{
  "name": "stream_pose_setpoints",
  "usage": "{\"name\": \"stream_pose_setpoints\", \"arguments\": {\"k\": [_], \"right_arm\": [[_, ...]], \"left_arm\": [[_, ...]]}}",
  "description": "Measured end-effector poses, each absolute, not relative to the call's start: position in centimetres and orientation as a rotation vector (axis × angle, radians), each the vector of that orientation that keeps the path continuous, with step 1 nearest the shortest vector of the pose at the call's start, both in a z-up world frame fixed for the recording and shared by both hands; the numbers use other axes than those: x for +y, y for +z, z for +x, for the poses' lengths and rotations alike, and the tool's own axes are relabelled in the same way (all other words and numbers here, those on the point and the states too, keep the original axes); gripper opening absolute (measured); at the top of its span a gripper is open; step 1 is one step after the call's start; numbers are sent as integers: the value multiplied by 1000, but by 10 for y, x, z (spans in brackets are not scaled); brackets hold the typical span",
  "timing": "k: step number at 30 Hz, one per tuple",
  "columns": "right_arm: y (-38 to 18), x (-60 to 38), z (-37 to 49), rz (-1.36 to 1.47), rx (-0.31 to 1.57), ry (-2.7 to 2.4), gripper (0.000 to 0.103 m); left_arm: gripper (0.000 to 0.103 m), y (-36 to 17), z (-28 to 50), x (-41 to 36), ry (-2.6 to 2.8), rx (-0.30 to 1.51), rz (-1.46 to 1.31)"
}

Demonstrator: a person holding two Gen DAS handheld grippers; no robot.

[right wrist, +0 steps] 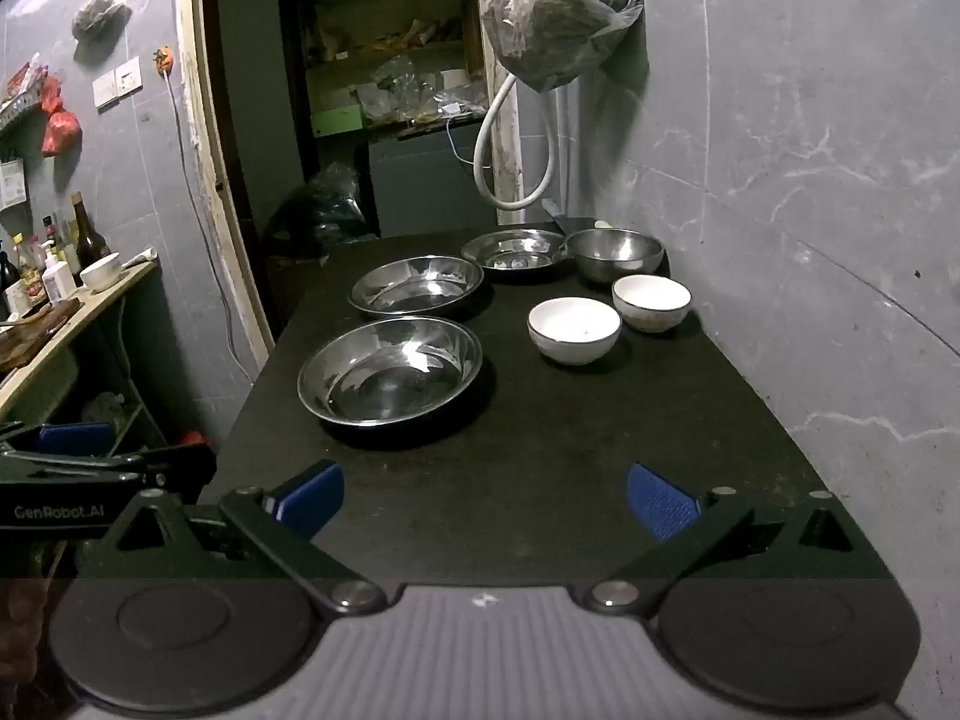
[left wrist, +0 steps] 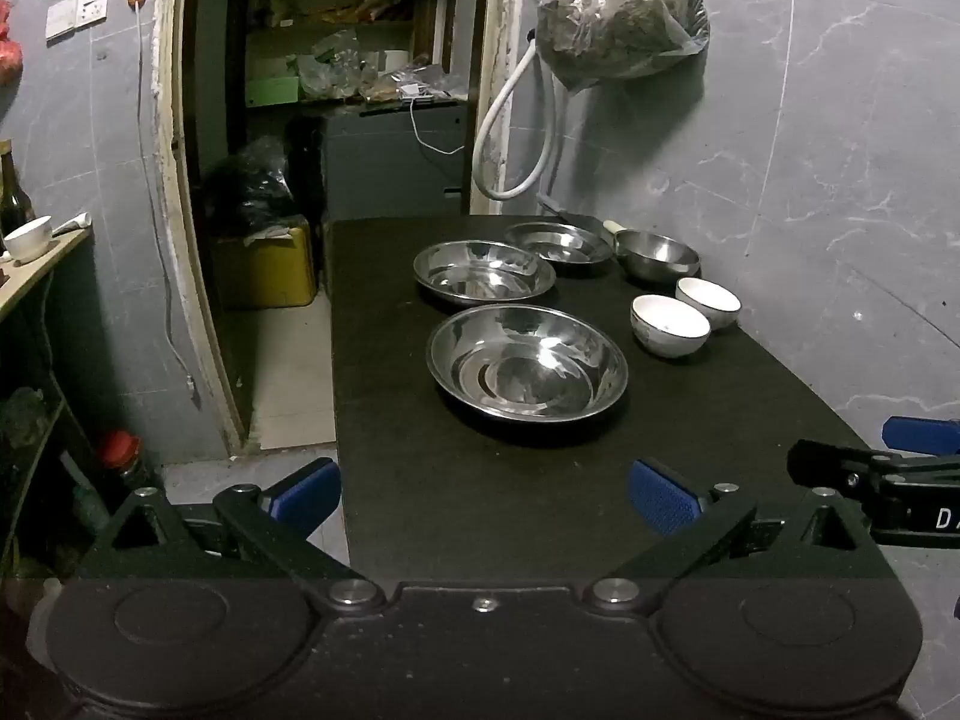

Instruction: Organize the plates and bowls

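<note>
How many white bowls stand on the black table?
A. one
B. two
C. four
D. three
B: two white bowls stand on the table near the wall, the near bowl and the far bowl; the other dishes there are steel.

You've got three steel plates [right wrist: 390, 380] [right wrist: 417, 287] [right wrist: 515, 249], one steel bowl [right wrist: 615, 252] and two white bowls [right wrist: 573, 330] [right wrist: 651, 302] on the surface [right wrist: 540, 480].
</note>
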State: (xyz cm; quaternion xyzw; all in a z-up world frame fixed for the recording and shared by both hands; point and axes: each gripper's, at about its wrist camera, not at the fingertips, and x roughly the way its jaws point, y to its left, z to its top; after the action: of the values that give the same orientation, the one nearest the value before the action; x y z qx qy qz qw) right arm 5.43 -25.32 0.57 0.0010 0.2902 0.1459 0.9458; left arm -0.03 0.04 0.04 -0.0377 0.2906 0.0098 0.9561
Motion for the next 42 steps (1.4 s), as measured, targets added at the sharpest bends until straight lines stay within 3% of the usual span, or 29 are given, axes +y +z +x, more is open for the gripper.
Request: {"name": "stream_pose_setpoints", "arguments": {"k": [42], "right_arm": [[3, -244, 57, -7, 598, 295, 103]], "left_arm": [[102, -10, 9, -1, 2, 619, -71]]}}
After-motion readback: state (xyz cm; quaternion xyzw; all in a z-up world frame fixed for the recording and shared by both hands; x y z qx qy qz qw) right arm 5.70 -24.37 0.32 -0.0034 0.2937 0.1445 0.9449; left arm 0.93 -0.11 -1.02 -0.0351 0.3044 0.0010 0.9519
